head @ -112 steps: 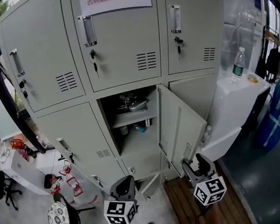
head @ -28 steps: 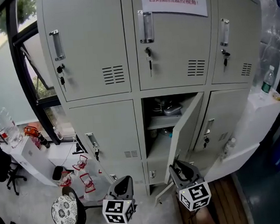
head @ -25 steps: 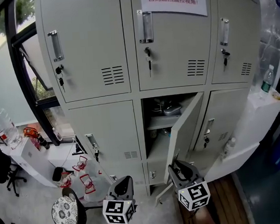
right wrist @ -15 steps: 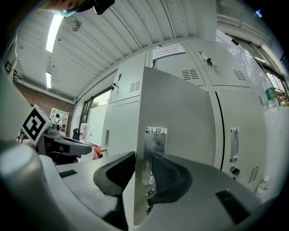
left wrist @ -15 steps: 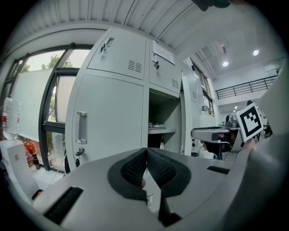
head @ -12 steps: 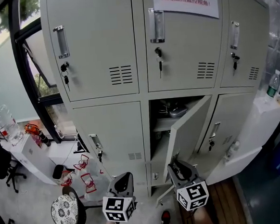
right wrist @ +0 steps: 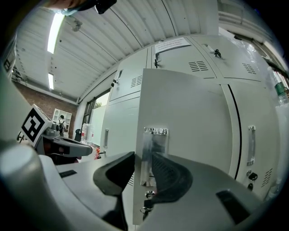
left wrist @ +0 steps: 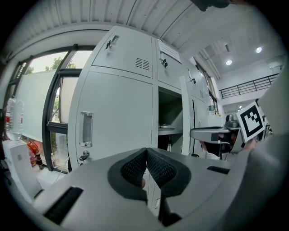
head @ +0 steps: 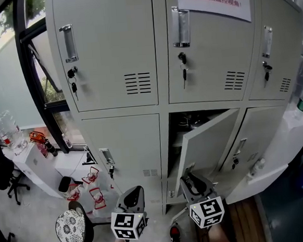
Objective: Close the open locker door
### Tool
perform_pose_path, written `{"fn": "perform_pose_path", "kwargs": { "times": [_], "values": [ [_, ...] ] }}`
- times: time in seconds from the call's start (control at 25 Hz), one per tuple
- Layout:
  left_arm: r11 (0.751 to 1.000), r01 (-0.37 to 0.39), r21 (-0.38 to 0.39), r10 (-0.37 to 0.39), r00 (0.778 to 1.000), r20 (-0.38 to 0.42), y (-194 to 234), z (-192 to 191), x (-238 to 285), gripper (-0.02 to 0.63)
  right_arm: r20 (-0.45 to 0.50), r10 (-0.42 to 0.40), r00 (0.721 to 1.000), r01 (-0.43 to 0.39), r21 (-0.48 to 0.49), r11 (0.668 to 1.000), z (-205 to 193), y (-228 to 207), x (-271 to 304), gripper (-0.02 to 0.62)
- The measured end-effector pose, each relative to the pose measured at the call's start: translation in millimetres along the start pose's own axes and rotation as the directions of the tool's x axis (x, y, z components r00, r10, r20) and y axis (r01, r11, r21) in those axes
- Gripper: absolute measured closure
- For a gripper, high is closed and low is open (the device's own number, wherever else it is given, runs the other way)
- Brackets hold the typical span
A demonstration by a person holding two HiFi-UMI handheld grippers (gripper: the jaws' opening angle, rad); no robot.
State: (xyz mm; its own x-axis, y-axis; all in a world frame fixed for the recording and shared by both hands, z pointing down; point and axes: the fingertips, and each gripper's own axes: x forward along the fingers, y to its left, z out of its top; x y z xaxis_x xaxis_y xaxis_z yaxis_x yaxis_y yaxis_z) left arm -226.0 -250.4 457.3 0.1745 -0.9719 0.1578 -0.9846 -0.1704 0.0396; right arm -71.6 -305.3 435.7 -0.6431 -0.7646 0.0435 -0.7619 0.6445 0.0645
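The left gripper (left wrist: 146,168) has its pads pressed together on nothing and hangs idle, low in front of the lockers. The right gripper (right wrist: 143,173) has its jaws about half closed on the free edge of the door (right wrist: 189,126). One jaw is behind the edge and the other is on the handle (right wrist: 151,151). They have just eased a touch wider, but the edge remains between the pads.

The door belongs to the lower middle locker. It is hinged on its right and stands roughly half shut, so the step in hand looks like the closing swing.

The next move probably calls for carrying the edge inward toward the frame. The grip should be let go before the inner jaw is trapped, and the door then pushed flush from outside.

Only the right gripper view shows the grip itself and the key (right wrist: 145,205) under the handle. The head view alone shows how much of the opening (head: 186,124) is left to close. The left gripper view sees that opening side-on, with a shelf (left wrist: 168,128) inside.
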Motion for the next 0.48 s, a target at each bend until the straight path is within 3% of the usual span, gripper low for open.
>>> {"fn": "perform_pose_path", "kwargs": {
  "times": [0.48],
  "values": [
    [0.999,-0.033,-0.015,0.033,0.999,-0.009,22,0,20,0.584,-0.003,0.044,0.999,-0.044,-0.001,0.999,1,-1,40,0.474]
  ]
}}
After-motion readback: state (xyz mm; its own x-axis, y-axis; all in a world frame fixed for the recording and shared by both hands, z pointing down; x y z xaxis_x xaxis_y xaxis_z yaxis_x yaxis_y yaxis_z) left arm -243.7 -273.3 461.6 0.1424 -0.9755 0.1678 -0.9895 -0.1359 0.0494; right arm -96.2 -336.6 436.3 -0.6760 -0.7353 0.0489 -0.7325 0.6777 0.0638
